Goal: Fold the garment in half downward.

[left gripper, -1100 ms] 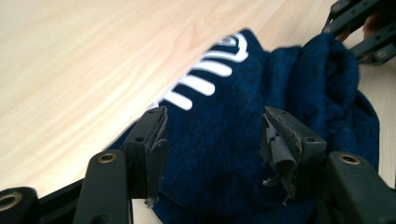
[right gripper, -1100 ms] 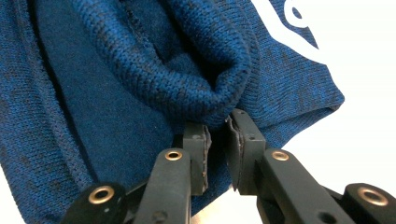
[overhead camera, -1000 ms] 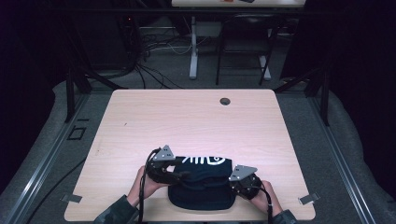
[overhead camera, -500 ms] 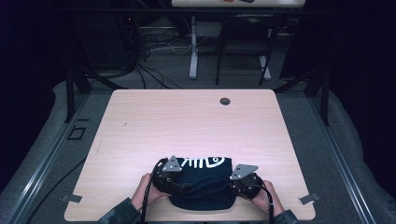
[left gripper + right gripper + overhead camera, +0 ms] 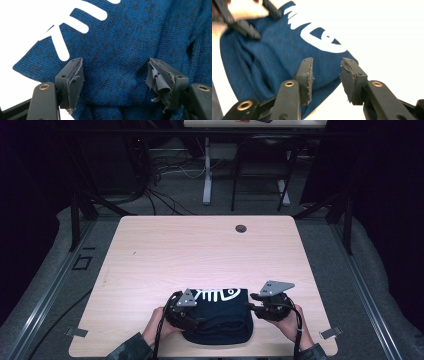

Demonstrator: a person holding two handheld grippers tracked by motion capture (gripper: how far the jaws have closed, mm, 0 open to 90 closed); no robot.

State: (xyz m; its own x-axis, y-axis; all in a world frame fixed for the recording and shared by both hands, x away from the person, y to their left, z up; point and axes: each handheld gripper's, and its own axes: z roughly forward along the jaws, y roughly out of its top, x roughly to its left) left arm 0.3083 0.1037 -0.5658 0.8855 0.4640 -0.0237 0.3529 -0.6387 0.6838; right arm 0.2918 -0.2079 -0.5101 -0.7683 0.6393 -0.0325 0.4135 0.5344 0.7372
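A folded dark blue knit garment [image 5: 220,312] with a white fish-skeleton print lies by the table's near edge. My left gripper [image 5: 197,322] rests at its left end. In the left gripper view the jaws [image 5: 115,63] stand apart over flat blue fabric [image 5: 120,45] without pinching it; they have just been opening. My right gripper [image 5: 252,304] hovers, lifted, at the garment's right end. Its jaws [image 5: 327,63] have just been opening too. Nothing is between them, and the garment's edge [image 5: 269,57] lies below.
The light wooden table [image 5: 200,250] has a round cable hole [image 5: 241,228] near its far edge. A person's hands hold both grippers at the near edge. Metal frame rails run along both sides, and cables and desk legs stand on the floor behind.
The right gripper has lifted off the garment's right end and its jaws have parted. The left gripper has shifted slightly right and down onto the fabric, jaws wider.
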